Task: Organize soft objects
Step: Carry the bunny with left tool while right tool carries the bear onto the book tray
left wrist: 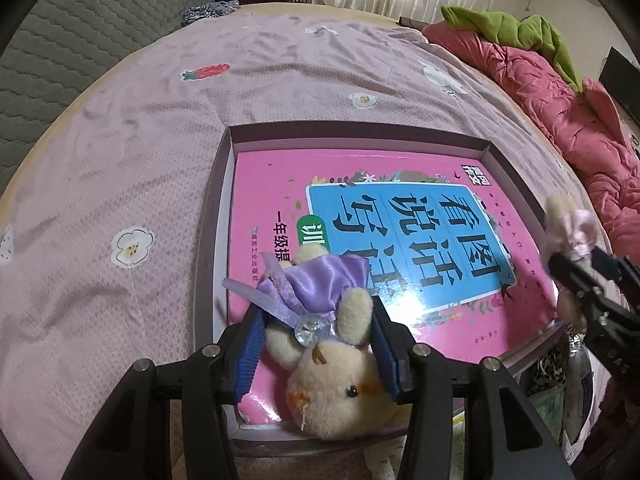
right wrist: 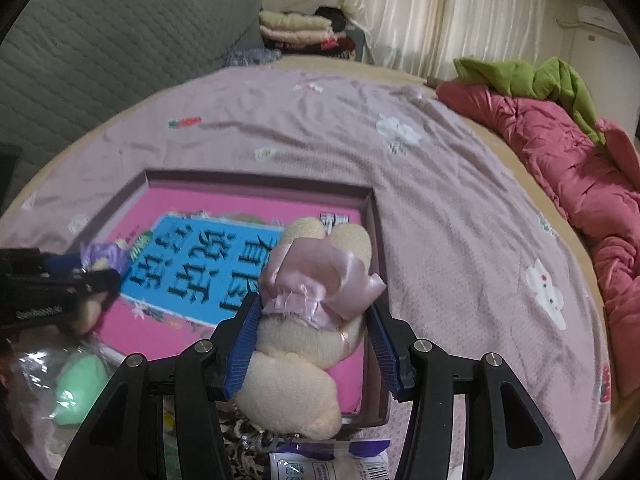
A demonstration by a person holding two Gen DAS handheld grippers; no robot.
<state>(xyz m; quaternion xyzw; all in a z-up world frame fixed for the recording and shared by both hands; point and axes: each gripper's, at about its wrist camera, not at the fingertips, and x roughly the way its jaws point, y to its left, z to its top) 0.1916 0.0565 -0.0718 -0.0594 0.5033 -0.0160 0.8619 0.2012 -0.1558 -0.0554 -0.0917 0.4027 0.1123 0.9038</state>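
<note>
My left gripper (left wrist: 318,328) is shut on a cream plush bunny in a purple satin dress (left wrist: 320,300), held over the near left part of a shallow box (left wrist: 224,184) lined with a pink book (left wrist: 272,192). My right gripper (right wrist: 314,320) is shut on a cream plush bunny in a pink satin dress (right wrist: 316,280), held over the box's (right wrist: 256,180) near right corner. Each gripper shows in the other's view: the right one (left wrist: 576,268) at the right edge, the left one (right wrist: 96,276) at the left edge.
The box lies on a bed with a lilac printed sheet (left wrist: 140,152). A red quilt and green cloth (left wrist: 560,92) are heaped along the right side. A grey padded headboard (left wrist: 80,24) is at far left. Plastic bags and packets (right wrist: 328,464) lie near the front edge.
</note>
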